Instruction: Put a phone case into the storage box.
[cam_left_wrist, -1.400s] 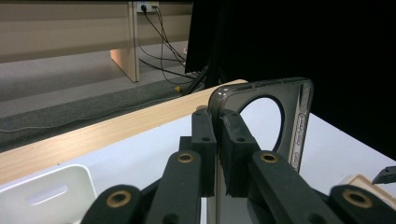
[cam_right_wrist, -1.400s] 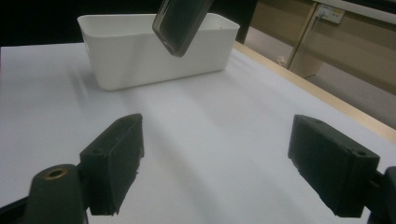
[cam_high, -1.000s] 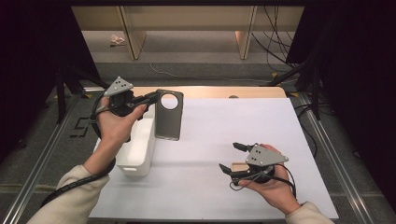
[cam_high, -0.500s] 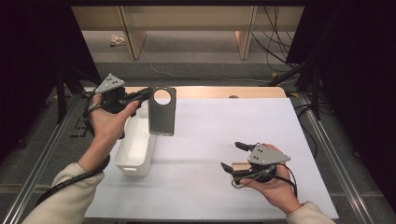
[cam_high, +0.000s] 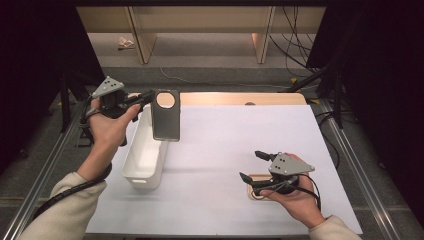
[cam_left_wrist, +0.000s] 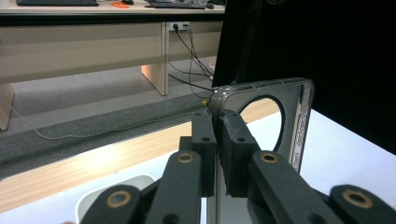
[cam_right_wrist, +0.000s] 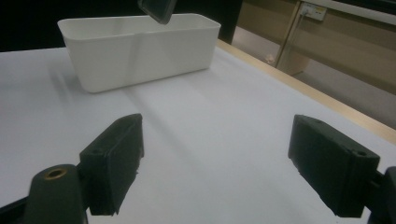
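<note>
White bin (cam_high: 145, 157): on the worktop (cam_high: 225, 145), directly below the left claw (cam_high: 150, 96). Phone case (cam_high: 165, 115): clenched by its top edge in the left claw, now shifted left over the bin; hangs upright, long axis vertical, camera hole uppermost. Right claw (cam_high: 252, 166): released, well apart.

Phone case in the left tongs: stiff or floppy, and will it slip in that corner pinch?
Probably fairly stiff: the phone case hangs flat from the left tongs, no visible sag. Likely light, being a thin shell with a round cutout. Its glossy rim may let it swivel, since the pads pinch only one corner.
</note>
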